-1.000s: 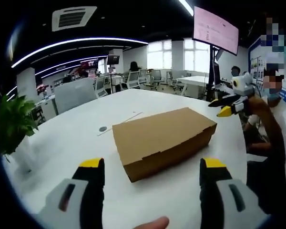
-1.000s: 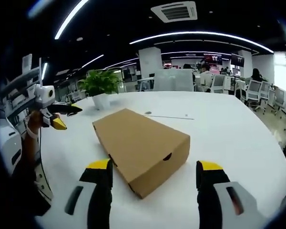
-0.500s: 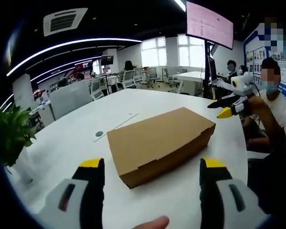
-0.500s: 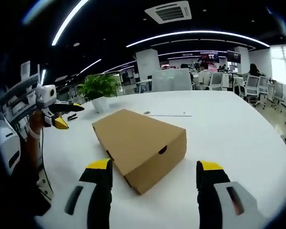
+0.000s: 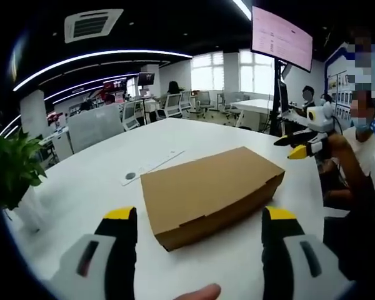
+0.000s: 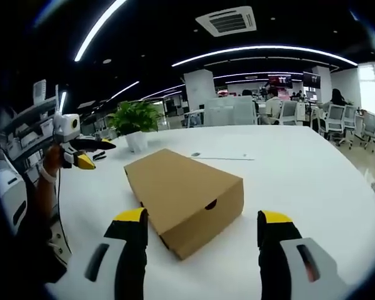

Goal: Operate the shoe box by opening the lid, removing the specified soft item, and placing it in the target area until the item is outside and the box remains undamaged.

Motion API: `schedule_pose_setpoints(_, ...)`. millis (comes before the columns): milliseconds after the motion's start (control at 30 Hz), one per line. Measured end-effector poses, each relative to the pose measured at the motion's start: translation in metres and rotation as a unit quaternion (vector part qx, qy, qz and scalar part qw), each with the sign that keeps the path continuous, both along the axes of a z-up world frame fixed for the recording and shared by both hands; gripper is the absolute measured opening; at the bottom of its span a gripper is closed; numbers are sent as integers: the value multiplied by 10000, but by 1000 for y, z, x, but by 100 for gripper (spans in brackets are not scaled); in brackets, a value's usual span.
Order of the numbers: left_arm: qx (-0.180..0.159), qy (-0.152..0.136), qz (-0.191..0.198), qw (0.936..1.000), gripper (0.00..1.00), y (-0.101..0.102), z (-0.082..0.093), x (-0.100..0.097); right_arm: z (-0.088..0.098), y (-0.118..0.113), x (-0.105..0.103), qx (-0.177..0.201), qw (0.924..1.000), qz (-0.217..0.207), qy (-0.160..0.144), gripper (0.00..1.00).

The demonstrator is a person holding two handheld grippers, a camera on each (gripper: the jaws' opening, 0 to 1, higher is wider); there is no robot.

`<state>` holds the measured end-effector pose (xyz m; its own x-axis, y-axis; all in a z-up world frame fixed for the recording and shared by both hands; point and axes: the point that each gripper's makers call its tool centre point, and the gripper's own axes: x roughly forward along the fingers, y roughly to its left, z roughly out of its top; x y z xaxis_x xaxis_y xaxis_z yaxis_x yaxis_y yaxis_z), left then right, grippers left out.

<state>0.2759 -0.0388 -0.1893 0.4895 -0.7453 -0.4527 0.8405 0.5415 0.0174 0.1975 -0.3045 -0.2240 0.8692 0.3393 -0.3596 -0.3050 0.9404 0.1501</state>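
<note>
the cardboard shoe box (image 5: 209, 190) sat shut in the middle of the white tabletop (image 5: 100, 181), lid down, one short end turned toward the near edge where the person stood. in the right gripper view that near end (image 6: 206, 215) showed a small dark finger notch in its face. the left gripper (image 5: 200, 222) hung short of the box with its yellow-tipped jaws spread wide and nothing between them. the right gripper (image 6: 200, 225) was just the same, jaws wide apart, empty, the box lying ahead of it and not touched. each tool could also be seen from the other's camera, held up off to the side of the box, well apart from it.

so the lid was not yet lifted, and the soft item inside could not be seen at all. the risk looked plain enough: the box seemed light and sat free on a smooth top, so a push on one end could have slid it off toward the far edge instead of raising the lid. a jaw driven hard into that notch or pinching the lid rim might have creased or torn the card. lifting one side alone could have twisted the lid. over by the left edge the potted plant (image 6: 134, 119) stood clear, and a thin strip (image 5: 151, 167) lay on the table beyond the box.
</note>
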Motion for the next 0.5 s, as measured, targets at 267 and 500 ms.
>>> schedule_pose_setpoints(267, -18, -20, -65, 10000, 83, 0, 0, 6, -4, 8, 6, 56, 10000, 30, 30, 71)
schedule_pose_setpoints(500, 52, -138, -55, 9999, 83, 0, 6, 18, -13, 10, 14, 134, 9998, 16, 117, 70)
